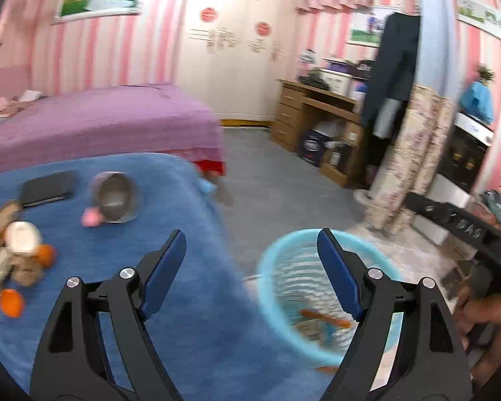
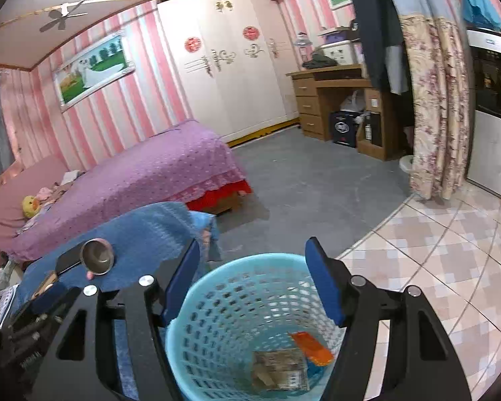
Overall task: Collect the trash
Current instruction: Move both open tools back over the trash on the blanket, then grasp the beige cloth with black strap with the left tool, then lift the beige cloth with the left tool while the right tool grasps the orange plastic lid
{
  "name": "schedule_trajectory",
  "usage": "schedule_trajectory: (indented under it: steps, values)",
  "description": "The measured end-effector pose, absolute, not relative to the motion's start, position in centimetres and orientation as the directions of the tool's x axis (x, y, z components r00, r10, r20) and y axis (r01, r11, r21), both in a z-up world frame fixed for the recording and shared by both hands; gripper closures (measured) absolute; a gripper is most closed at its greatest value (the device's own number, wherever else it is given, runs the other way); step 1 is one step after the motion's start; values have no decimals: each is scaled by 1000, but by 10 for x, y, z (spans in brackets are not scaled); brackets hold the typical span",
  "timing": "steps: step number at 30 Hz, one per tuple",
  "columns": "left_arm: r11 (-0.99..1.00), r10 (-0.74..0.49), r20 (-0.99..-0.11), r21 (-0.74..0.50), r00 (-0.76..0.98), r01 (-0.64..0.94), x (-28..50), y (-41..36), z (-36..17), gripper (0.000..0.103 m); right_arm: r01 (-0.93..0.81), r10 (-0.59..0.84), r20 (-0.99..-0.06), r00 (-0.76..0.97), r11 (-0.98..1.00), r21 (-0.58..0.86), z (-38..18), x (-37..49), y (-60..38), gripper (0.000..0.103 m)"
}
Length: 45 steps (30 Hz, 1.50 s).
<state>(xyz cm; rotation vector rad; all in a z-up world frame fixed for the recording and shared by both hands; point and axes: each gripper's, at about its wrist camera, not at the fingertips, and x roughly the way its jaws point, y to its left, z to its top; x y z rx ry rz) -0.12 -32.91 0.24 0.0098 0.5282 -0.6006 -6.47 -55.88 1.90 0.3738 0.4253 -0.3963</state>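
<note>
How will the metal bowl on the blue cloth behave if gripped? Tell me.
The metal bowl looks smooth and shiny, so the pads may slip on its rim. It seems thin, probably light and stiff. It lies tilted on the soft blue cloth, so a push could rock it.

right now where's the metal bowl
The metal bowl sits on the blue-covered table, left of centre in the left wrist view, between a black phone and a small pink object.

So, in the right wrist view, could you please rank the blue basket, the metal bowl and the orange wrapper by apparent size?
1. Blue basket, largest, though closest to the camera.
2. Orange wrapper and metal bowl look alike; the bowl sits farther away, so I won't rank them.
</note>
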Motion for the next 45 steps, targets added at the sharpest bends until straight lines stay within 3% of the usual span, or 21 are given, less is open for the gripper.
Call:
schedule_trajectory:
  steps: [8,16,19,29,33,35,37,38,40,45]
  values:
    - [958,-262,-498,-31,827,285,35,-169,-3,21,312,-188,-448,874,924,221,22,-23,-476,24]
    - [995,-93,-555,-86,827,54,70,-33,-40,21,112,-19,-497,867,981,158,0,37,-356,22]
    - [988,-145,-581,-134,801,81,82,-21,-49,21,63,2,-538,843,993,102,-15,57,-312,22]
    - [982,-186,-659,-118,728,144,111,-49,-83,21,7,38,-579,814,997,76,-28,93,-263,22]
    - [982,-191,-695,-135,693,135,126,-48,-95,31,-7,47,-601,798,998,68,-34,106,-256,22]
    - [978,-209,-716,-146,666,150,132,-51,-101,45,-22,54,-608,792,998,61,-37,109,-251,22]
    - [974,-227,-730,-153,644,170,135,-55,-106,74,-36,60,-612,788,998,52,-38,112,-245,22]
    - [971,-237,-723,-162,649,175,134,-54,-103,80,-45,64,-616,785,998,47,-39,112,-241,22]
    - [970,-243,-705,-169,666,175,130,-51,-96,86,-63,76,-620,781,997,43,-39,112,-237,22]
    - [974,-224,-645,-159,731,159,105,-34,-64,87,-112,128,-632,764,992,66,-43,106,-221,22]
